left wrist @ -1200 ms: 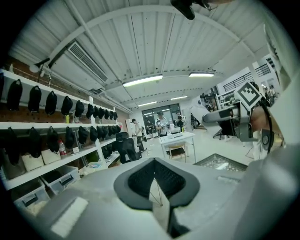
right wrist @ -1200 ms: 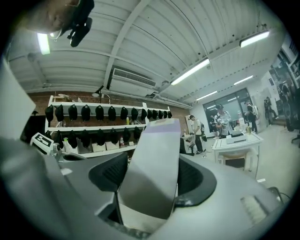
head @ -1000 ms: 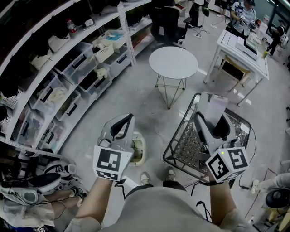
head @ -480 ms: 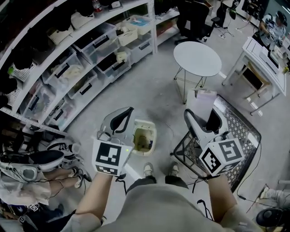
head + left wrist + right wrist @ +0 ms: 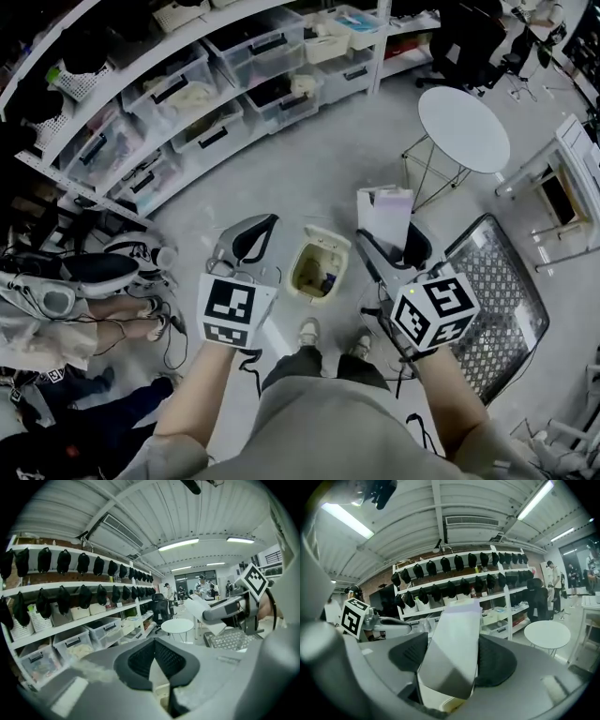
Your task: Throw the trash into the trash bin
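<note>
1. Fingers (image 5: 499,663) of the right gripper (image 5: 390,242) pinch a white box (image 5: 383,210), one dark pad on each side of it.
2. In the right gripper view the white box (image 5: 452,648) stands up tall between the pads and pokes out past the tips.
3. From the head view, the white box is in the air just to the right of the trash bin (image 5: 330,243), a little past it, and not over the hole.
4. The trash bin sits open on the grey floor, with something dark at the bottom (too small to tell what).
5. The left gripper (image 5: 264,225) is on the other side of the trash bin, just beside it.
6. Its fingers (image 5: 176,660) touch at the tips, and nothing is between them.
7. Two shoes (image 5: 307,331) stand right behind the trash bin, on the person's side.
8. A round white table (image 5: 464,127) is well past the trash bin, off to the right.
</note>
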Action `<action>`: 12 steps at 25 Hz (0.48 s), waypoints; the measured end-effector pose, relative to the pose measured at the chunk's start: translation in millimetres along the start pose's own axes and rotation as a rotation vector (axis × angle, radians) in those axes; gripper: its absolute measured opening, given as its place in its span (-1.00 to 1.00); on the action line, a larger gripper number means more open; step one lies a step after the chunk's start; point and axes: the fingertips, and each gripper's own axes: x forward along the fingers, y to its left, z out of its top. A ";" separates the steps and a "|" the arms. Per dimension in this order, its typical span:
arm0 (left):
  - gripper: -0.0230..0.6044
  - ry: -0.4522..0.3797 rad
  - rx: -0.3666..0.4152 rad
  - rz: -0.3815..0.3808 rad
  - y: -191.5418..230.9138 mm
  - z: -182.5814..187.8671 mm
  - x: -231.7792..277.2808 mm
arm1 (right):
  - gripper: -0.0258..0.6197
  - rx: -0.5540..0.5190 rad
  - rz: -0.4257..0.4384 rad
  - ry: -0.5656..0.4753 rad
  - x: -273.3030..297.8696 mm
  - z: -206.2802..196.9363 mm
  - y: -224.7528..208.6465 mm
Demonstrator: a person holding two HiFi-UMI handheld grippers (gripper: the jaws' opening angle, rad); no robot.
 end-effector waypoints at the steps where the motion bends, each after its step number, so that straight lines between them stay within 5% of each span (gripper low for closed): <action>1: -0.92 0.015 -0.015 0.013 5.7 -9.1 -0.4 | 0.05 -0.002 0.019 0.021 10.3 -7.4 4.9; 12: -0.92 0.196 -0.134 0.064 33.6 -127.1 11.5 | 0.05 -0.008 0.135 0.298 92.3 -136.5 36.0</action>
